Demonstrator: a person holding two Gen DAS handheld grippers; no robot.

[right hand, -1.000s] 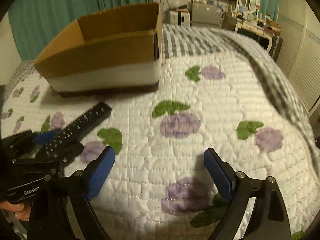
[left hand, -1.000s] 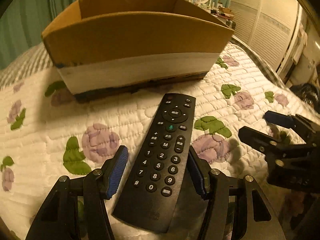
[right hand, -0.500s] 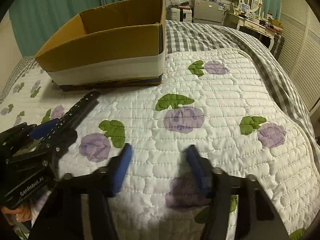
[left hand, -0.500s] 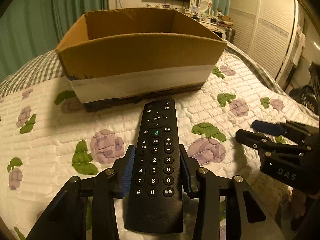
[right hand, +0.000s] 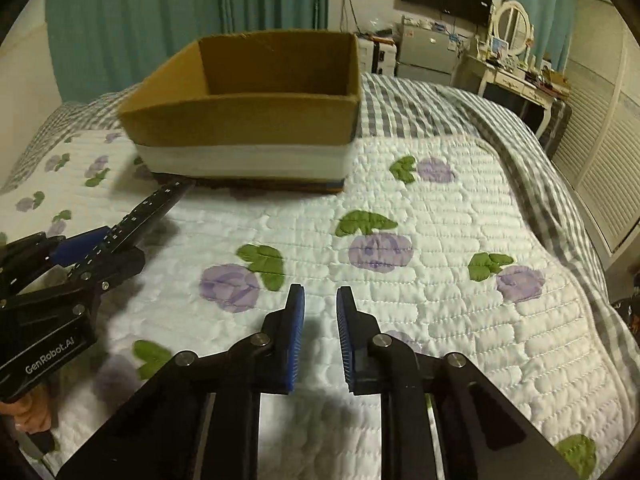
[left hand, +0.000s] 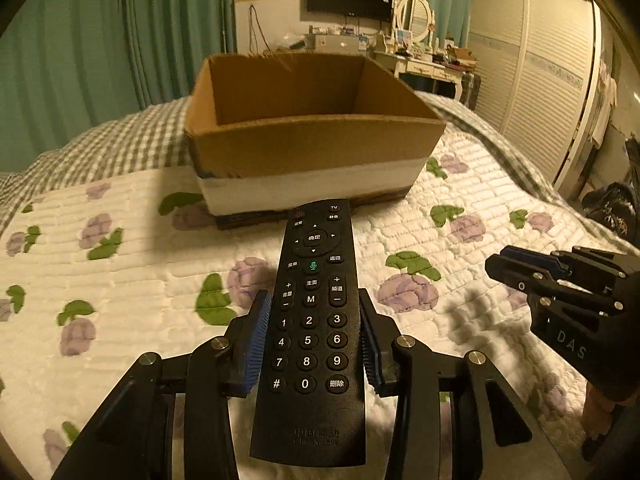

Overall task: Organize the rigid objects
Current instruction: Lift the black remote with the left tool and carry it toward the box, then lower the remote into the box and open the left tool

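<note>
A black remote control (left hand: 310, 320) lies lengthwise between my left gripper's blue pads, buttons up and lifted off the quilt. My left gripper (left hand: 312, 300) is shut on its sides near the number keys. The remote's far end points at an open cardboard box (left hand: 312, 152) with a white band around its base, standing on the bed; what shows of its inside is bare. In the right wrist view, the left gripper (right hand: 80, 248) and remote (right hand: 156, 208) sit at the left, before the box (right hand: 240, 124). My right gripper (right hand: 320, 292) hangs over the quilt, shut with nothing between its pads.
A white quilt (right hand: 400, 280) with purple flowers covers the bed, over a grey checked blanket (right hand: 460, 120). Teal curtains (left hand: 100, 40) hang behind the box. A dresser with a mirror (left hand: 416, 40) and louvred wardrobe doors (left hand: 540, 100) stand at the right.
The left pads closed on the remote, straightened it and lifted it off the quilt. The right jaws went from wide open to shut on nothing. Both grippers rose.
</note>
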